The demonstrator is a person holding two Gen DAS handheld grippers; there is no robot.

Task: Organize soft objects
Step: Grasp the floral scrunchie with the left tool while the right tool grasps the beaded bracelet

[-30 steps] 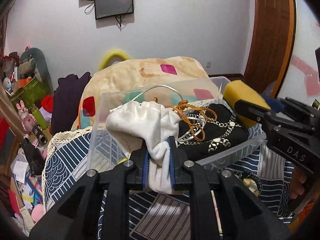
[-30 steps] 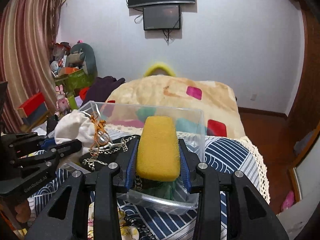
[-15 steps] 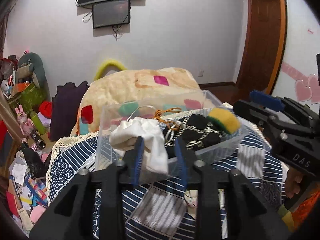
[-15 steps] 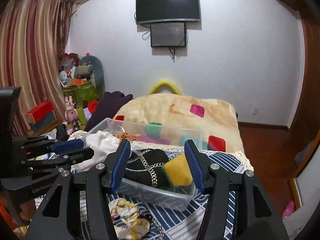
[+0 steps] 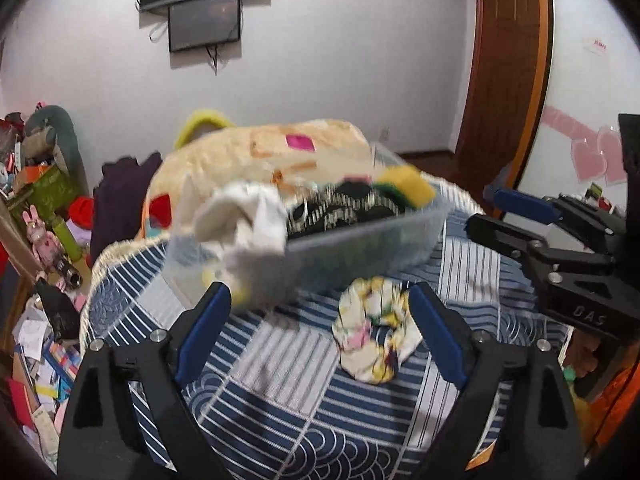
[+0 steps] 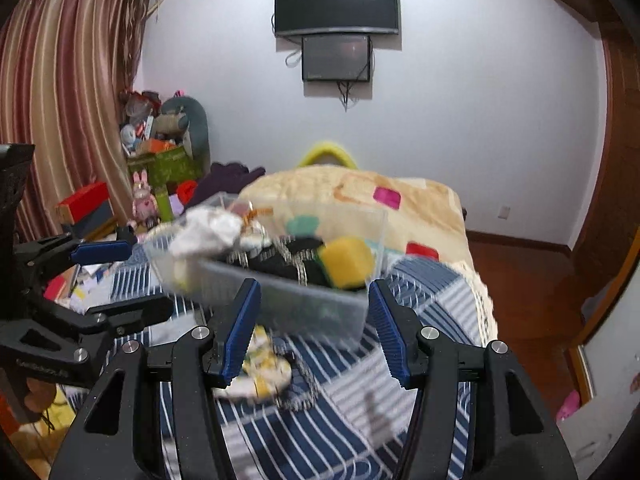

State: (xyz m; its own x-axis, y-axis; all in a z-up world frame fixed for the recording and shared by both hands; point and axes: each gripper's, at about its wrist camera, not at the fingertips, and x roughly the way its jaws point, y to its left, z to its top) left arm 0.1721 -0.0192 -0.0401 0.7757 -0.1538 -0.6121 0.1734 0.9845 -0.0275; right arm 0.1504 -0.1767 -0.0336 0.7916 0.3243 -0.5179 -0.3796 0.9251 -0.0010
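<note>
A clear plastic bin [image 5: 360, 244] [image 6: 280, 300] stands on the blue striped cloth. It holds a white cloth [image 5: 244, 212] [image 6: 208, 232], a black item with chains [image 5: 348, 204] [image 6: 288, 260] and a yellow sponge [image 5: 408, 186] [image 6: 348, 258]. A floral scrunchie [image 5: 376, 336] [image 6: 260, 372] lies on the cloth in front of the bin. My left gripper [image 5: 316, 336] is open and empty, back from the bin. My right gripper [image 6: 314, 328] is open and empty; it also shows in the left wrist view [image 5: 508, 216].
A cream blanket [image 5: 260, 152] with coloured patches lies behind the bin. Toys, boxes and papers [image 5: 40, 240] crowd the left side. A wooden door [image 5: 508, 60] stands at the right. The table cloth [image 5: 300, 392] extends toward me.
The left gripper let go of the white cloth and the right let go of the yellow sponge, both into the bin. Both grippers opened wide and pulled back.
</note>
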